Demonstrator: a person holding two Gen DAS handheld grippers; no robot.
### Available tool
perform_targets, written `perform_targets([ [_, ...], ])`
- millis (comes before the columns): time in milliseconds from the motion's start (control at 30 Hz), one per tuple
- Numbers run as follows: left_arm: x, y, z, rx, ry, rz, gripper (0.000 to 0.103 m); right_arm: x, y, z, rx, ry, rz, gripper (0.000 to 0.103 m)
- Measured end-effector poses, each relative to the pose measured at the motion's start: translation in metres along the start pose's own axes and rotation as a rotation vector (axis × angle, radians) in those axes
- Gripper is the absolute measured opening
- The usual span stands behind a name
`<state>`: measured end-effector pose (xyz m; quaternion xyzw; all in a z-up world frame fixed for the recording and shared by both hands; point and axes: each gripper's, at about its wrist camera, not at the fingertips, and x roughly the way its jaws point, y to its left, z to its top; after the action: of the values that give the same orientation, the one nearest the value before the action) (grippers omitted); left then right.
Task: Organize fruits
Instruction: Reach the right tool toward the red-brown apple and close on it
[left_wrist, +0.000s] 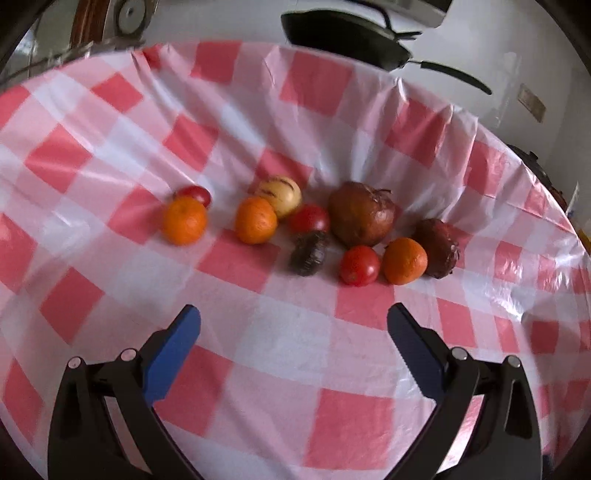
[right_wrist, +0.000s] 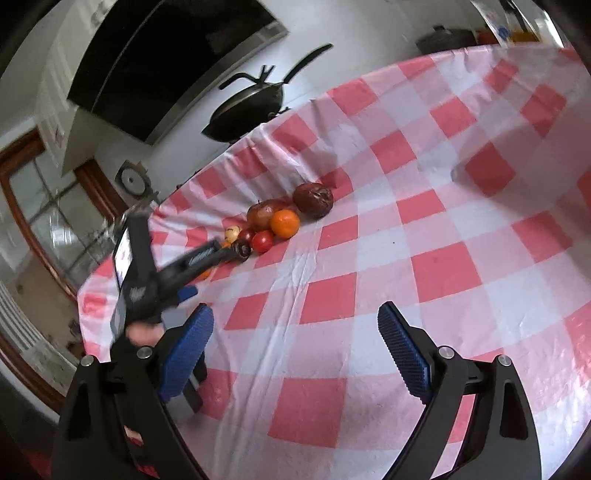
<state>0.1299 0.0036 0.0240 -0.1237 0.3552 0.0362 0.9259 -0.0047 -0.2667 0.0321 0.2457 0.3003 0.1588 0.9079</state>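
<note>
A cluster of fruit lies on the red-and-white checked tablecloth (left_wrist: 295, 369). From the left I see an orange (left_wrist: 184, 220) with a red tomato (left_wrist: 194, 194) behind it, then a second orange (left_wrist: 255, 220). Beyond are a pale yellow fruit (left_wrist: 279, 190), a dark wrinkled fruit (left_wrist: 309, 253), a large brown fruit (left_wrist: 362, 214), another tomato (left_wrist: 359, 265), a third orange (left_wrist: 404, 260) and a smaller brown fruit (left_wrist: 437, 247). My left gripper (left_wrist: 293, 315) hovers open in front of them, holding nothing. My right gripper (right_wrist: 295, 312) is open over bare cloth, far from the fruit pile (right_wrist: 284, 223).
A black wok (left_wrist: 343, 35) with a long handle stands beyond the table's far edge. A dark range hood (right_wrist: 166, 55) hangs above it. In the right wrist view a hand holds the left gripper (right_wrist: 208, 271) by the fruit. A dark pot (right_wrist: 443, 38) sits behind the far corner.
</note>
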Motion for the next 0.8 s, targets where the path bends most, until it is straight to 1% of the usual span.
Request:
perform_targets([
  [67, -0.002, 0.011, 0.001, -0.033, -0.003, -0.022, 0.101, 0.019, 0.008, 0.014, -0.041, 0.006, -0.042, 0.087],
  [100, 0.0, 0.017, 0.002, -0.067, 0.002, -0.027, 0.101, 0.032, 0.014, 0.022, -0.083, 0.011, -0.079, 0.085],
  [133, 0.003, 0.022, 0.003, -0.1, 0.018, -0.041, 0.101, 0.047, 0.017, 0.032, -0.124, 0.014, -0.114, 0.082],
  [200, 0.006, 0.026, 0.004, -0.126, 0.038, -0.06, 0.101, 0.077, 0.018, 0.053, -0.161, 0.026, -0.151, 0.079],
  [333, 0.008, 0.027, 0.003, -0.131, 0.044, -0.072, 0.101, 0.145, 0.016, 0.093, -0.126, 0.071, -0.176, 0.076],
  [400, 0.009, 0.027, 0.003, -0.13, 0.048, -0.07, 0.101, 0.172, 0.015, 0.104, -0.093, 0.079, -0.201, 0.076],
  [467, 0.01, 0.026, 0.003, -0.129, 0.052, -0.069, 0.101, 0.193, 0.015, 0.113, -0.077, 0.08, -0.234, 0.076],
  [533, 0.01, 0.025, 0.003, -0.126, 0.054, -0.068, 0.101, 0.214, 0.016, 0.119, -0.069, 0.076, -0.286, 0.076],
  [633, 0.011, 0.025, 0.004, -0.13, 0.059, -0.07, 0.101, 0.236, 0.016, 0.125, -0.079, 0.088, -0.321, 0.076],
  [700, 0.011, 0.026, 0.004, -0.136, 0.063, -0.073, 0.101, 0.247, 0.016, 0.127, -0.09, 0.104, -0.316, 0.076],
  [800, 0.013, 0.028, 0.005, -0.145, 0.07, -0.075, 0.101, 0.262, 0.022, 0.125, -0.142, 0.134, -0.33, 0.077],
])
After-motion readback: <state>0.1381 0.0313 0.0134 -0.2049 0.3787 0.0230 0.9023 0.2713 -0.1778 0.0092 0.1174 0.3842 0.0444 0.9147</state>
